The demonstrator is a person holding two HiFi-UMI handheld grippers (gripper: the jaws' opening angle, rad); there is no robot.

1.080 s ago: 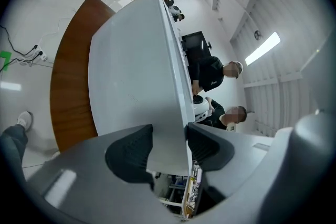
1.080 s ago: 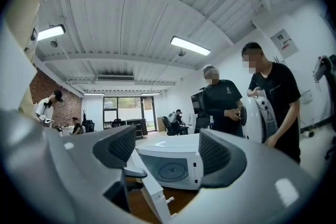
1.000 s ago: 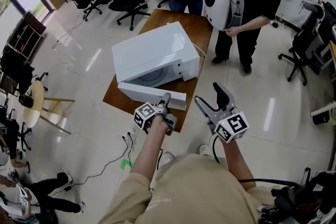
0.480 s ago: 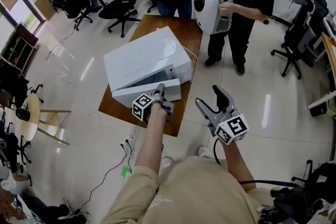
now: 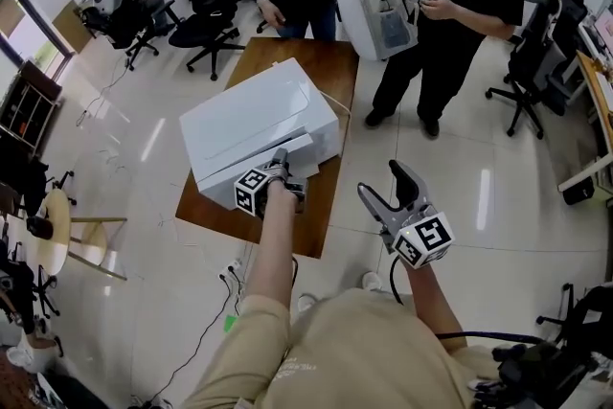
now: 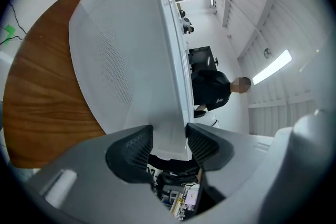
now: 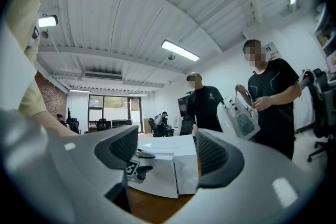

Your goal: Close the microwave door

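A white microwave (image 5: 259, 124) sits on a brown wooden table (image 5: 316, 206) ahead of me. Its door (image 5: 311, 156) is swung up almost against the front. My left gripper (image 5: 280, 158) is shut on the door's free edge. In the left gripper view the thin white door panel (image 6: 126, 60) runs away from between the pads of my left gripper (image 6: 169, 139). My right gripper (image 5: 385, 187) hangs in the air to the right of the table, apart from the microwave, its jaws apart and empty. In the right gripper view my right gripper (image 7: 167, 152) looks towards the microwave (image 7: 157, 176).
Two people stand beyond the table's far end; one holds a white appliance (image 5: 378, 0). Office chairs (image 5: 206, 24) stand at the back left and another (image 5: 527, 62) at the right. Cables (image 5: 230, 273) lie on the glossy floor near the table's near left corner.
The door has swung from lying open and flat to nearly against the microwave, with my left gripper moving forward on its edge. My right gripper has stayed in place.
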